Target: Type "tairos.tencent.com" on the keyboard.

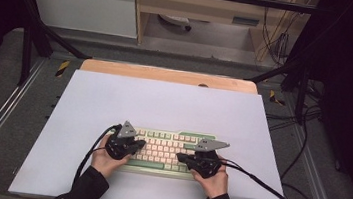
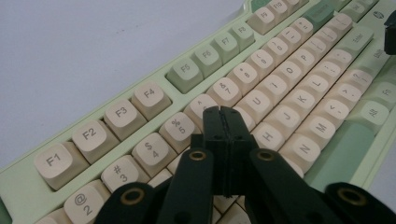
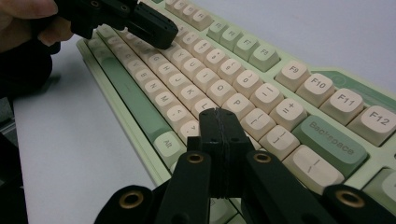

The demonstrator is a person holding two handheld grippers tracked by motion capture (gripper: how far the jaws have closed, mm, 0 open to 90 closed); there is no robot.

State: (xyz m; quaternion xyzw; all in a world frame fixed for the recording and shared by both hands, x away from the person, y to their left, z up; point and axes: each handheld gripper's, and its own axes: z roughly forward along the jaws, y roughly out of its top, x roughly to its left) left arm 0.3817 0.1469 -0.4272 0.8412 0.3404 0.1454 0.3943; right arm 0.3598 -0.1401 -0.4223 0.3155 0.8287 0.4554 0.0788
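Observation:
A pale green keyboard (image 1: 166, 151) with cream keycaps lies on a white mat near the table's front edge. My left gripper (image 1: 141, 144) is over the keyboard's left half, held in a hand and pointing right. In the left gripper view its jaws (image 2: 223, 112) are shut with nothing between them, the tip low over the keys next to 5 and H. My right gripper (image 1: 180, 157) is over the right half, pointing left. It is shut and empty in the right gripper view (image 3: 218, 114), its tip by the P and L keys. I cannot tell if either tip touches a key.
The white mat (image 1: 164, 103) covers most of a wooden tabletop (image 1: 167, 74). Black cables (image 1: 255, 181) trail from both grippers toward the front. Metal rails and more cables (image 1: 305, 144) run along the right side. Cabinets stand beyond the table's far edge.

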